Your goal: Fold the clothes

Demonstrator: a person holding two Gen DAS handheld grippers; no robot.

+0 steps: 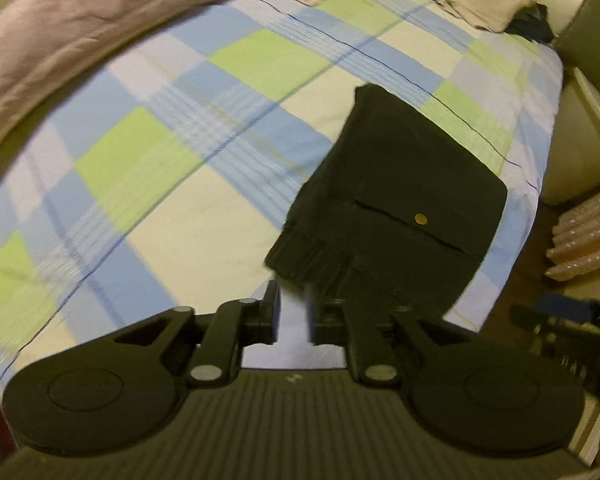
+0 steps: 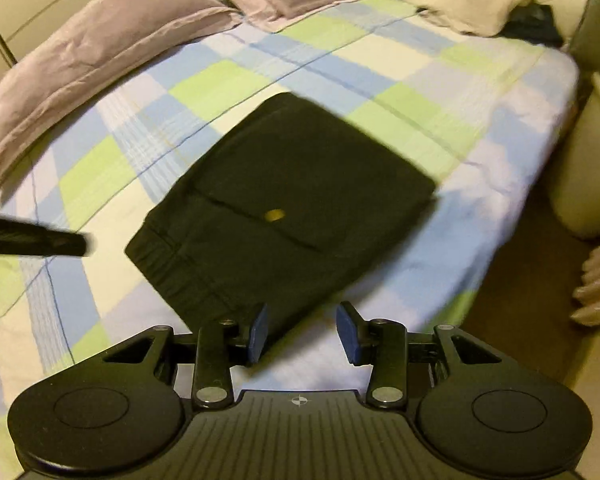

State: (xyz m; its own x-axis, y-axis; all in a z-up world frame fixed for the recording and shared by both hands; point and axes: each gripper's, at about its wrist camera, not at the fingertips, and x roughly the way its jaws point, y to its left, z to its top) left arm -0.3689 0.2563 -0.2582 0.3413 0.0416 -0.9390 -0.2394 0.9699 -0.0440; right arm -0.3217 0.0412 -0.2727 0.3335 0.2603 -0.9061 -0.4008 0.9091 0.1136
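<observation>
In the left wrist view, my left gripper (image 1: 294,314) has its jaws a little apart and nothing is between them; only the checked bedsheet (image 1: 148,152) shows through the gap. The folded black shorts (image 1: 404,184) lie just ahead of my fingers and to their right, with the ribbed waistband nearest to my right fingertip and not touching it. I judge that the shorts lie flat and square because the folding of this piece is done, so my fingers stay off it. To the left of my fingers the sheet is free far out, up to the mauve duvet (image 1: 80,40). To the right the mattress edge comes soon after the shorts.

In the right wrist view, my right gripper (image 2: 302,332) stands about half open and holds nothing. The shorts fill the space directly ahead, and their near corner seems to reach between my 2 fingers, below them, with no pad pressing on it. The brass snap button (image 2: 275,214) faces up on the pocket flap. My left gripper comes in as a dark tip at the far left, well apart from the cloth. A beige garment (image 2: 460,4) waits unfolded at the far end of the bed, probably the next piece. Free sheet lies ahead and to the left; on the right the bed ends close.
</observation>
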